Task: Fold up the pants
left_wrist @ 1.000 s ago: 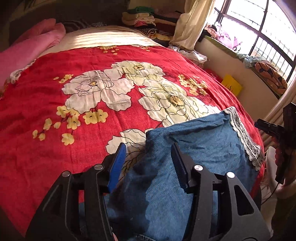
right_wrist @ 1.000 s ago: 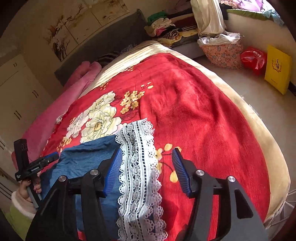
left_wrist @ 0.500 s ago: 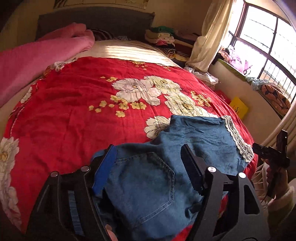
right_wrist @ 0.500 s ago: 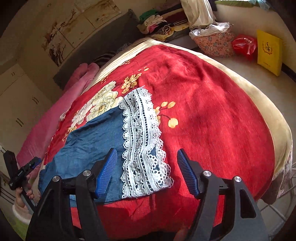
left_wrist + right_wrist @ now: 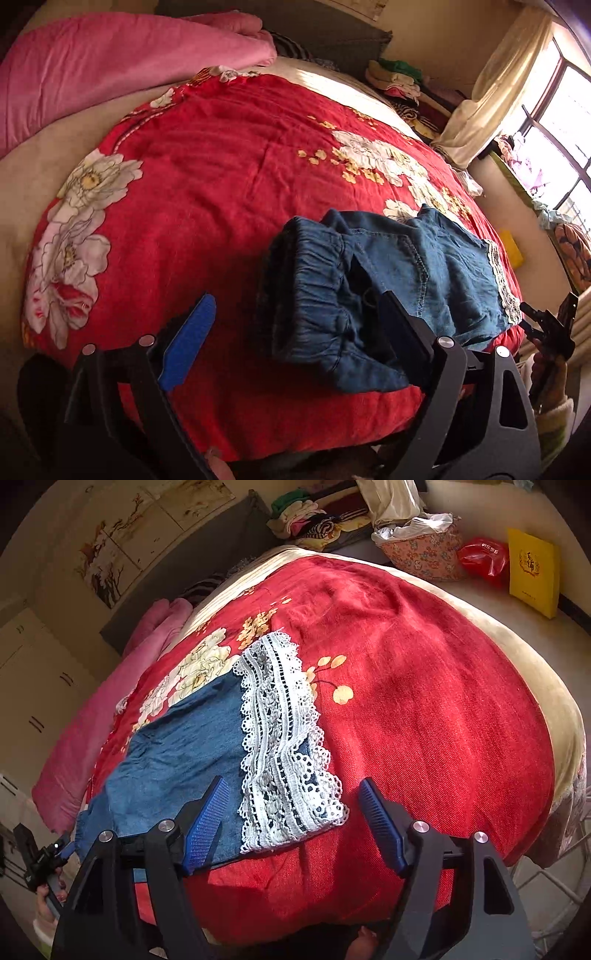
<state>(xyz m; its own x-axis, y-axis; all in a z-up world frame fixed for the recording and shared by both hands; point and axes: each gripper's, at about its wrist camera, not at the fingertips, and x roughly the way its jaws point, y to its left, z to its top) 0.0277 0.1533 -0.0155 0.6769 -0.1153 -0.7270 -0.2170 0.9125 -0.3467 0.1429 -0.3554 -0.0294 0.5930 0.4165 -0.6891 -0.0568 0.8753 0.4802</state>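
Bed: a red floral blanket (image 5: 207,192) covers it; the pants lie near its front edge, toward the person.
Pants: blue denim pants (image 5: 436,266), lying along that edge, waistband at one end and lace hems at the other.
Handling: soft, light cloth by the look of it; it should drape and bunch rather than hold a crease, and likely slide little on the fuzzy blanket.
Waistband: gathered elastic waistband (image 5: 314,291), rumpled and thick, judged the firmest place to pinch.
Lace trim: white lace trim (image 5: 284,738) lies flat; openwork looks delicate and apt to snag.
Left gripper (image 5: 295,325): jaws opening wide, the waistband between them, pads not pressing it.
Right gripper (image 5: 291,816): jaws opening, straddling the lace end, gripping nothing.
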